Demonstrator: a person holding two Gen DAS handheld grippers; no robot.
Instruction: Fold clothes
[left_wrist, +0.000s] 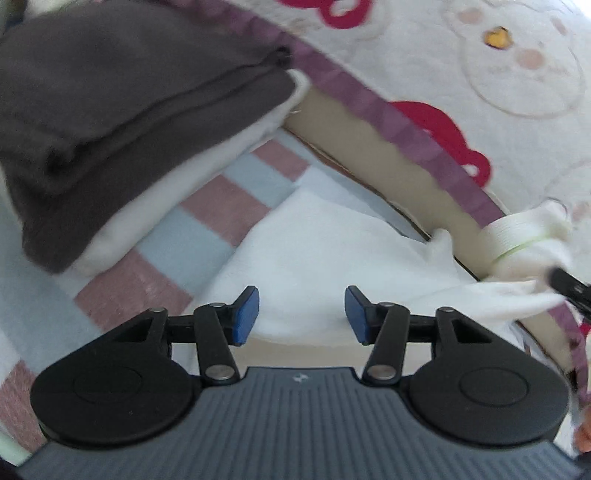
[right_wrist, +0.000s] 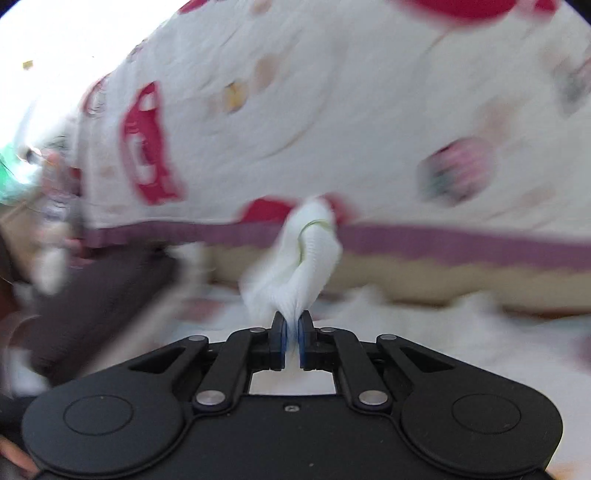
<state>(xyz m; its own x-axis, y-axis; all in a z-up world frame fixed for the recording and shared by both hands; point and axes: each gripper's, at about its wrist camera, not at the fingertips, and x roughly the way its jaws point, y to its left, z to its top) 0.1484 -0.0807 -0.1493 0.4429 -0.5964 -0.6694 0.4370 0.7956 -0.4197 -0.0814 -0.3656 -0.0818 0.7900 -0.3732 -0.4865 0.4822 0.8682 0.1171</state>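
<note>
R gripper (right_wrist: 291, 330) is clamped on ribbed cuff of white garment (left_wrist: 314, 251) lying on striped mat (left_wrist: 207, 206) w/ L gripper (left_wrist: 302, 314) spread wide & empty: pull cuff taut, pin body w/ L before folding.
</note>
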